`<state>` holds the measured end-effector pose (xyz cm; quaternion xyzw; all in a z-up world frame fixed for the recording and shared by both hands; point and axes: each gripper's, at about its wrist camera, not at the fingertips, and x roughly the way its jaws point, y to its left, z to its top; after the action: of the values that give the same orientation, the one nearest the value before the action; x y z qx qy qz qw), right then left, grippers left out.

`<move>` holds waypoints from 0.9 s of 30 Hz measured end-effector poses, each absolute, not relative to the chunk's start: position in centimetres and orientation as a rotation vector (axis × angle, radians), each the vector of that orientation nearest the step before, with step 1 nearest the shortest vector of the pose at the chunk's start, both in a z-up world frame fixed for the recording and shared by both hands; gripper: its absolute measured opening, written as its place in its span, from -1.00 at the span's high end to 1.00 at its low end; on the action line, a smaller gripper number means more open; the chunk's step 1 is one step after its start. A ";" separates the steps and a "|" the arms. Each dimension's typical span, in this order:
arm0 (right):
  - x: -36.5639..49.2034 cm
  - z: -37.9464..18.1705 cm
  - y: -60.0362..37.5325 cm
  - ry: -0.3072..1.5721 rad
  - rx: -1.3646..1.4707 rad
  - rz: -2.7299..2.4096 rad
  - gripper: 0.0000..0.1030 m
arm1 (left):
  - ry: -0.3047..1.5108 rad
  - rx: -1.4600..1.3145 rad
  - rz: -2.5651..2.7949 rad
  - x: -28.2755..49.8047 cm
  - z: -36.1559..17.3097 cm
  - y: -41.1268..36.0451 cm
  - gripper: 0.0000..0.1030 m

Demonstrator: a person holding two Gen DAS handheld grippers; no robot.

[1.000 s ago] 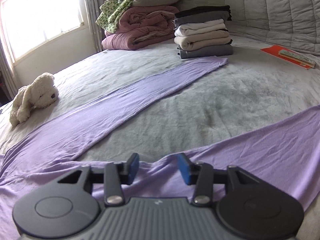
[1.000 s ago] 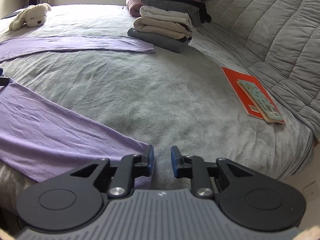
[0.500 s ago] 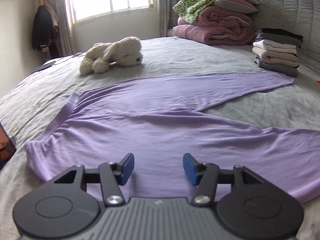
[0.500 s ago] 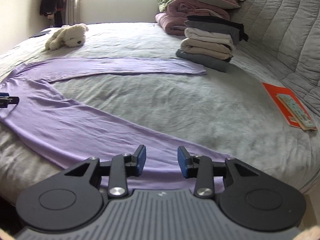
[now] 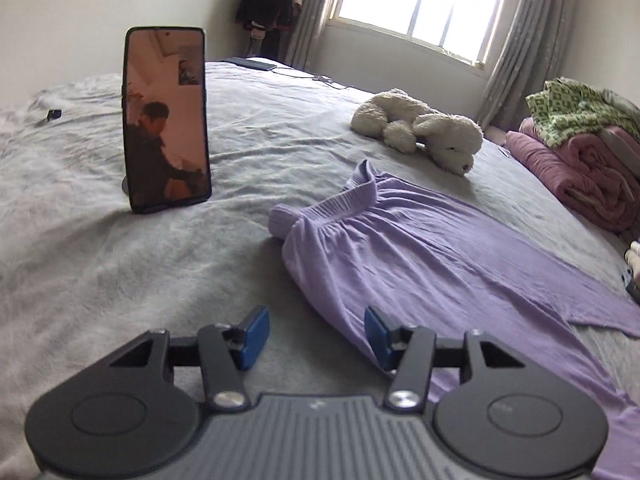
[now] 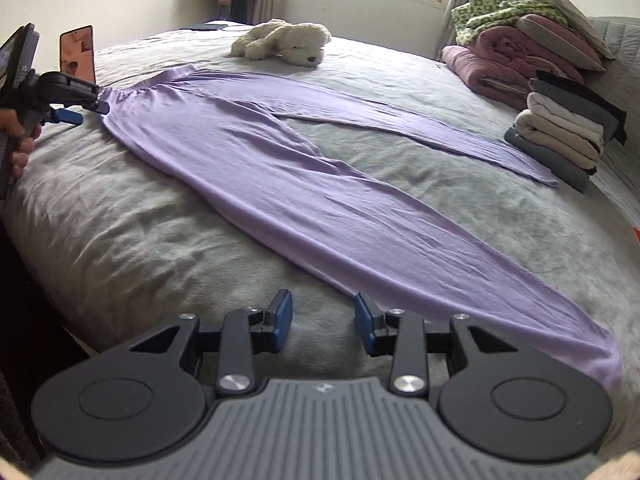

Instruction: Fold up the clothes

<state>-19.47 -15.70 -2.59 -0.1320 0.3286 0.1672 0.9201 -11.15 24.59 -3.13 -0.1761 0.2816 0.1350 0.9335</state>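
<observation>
Lilac trousers (image 6: 280, 152) lie spread on the grey bed, legs apart in a V; the waistband (image 5: 344, 204) is bunched at the left end. My left gripper (image 5: 312, 334) is open and empty, just in front of the waistband's near corner; it also shows in the right wrist view (image 6: 80, 110) at the waistband. My right gripper (image 6: 323, 322) is open and empty, hovering at the near edge of the near trouser leg, short of its cuff (image 6: 592, 360).
A phone (image 5: 166, 118) stands upright on the bed left of the waistband. A white plush dog (image 6: 284, 42) lies beyond the trousers. A stack of folded clothes (image 6: 564, 128) and a pile of pink and green bedding (image 6: 516, 40) sit at the right.
Both grippers swung left along the trousers. The left one went from the legs to the waistband end; the right one moved back from the cuff and its jaws opened wider.
</observation>
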 end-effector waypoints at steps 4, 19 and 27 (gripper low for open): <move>-19.0 -2.8 -14.0 0.655 -0.330 0.360 0.28 | 0.577 -0.447 0.244 -11.2 -3.3 25.4 0.38; -18.8 -3.9 -10.6 0.577 -0.535 0.388 0.77 | 0.634 -0.505 0.082 -11.3 -4.1 22.8 0.69; -19.1 -4.1 -10.2 0.557 -0.564 0.405 1.00 | 0.600 -0.393 0.083 -11.5 -3.8 19.3 1.00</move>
<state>-19.06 -10.16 -4.12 -0.2728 0.2692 0.1958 0.9026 -11.46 19.32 -3.80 -0.1922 0.2936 0.0405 0.9355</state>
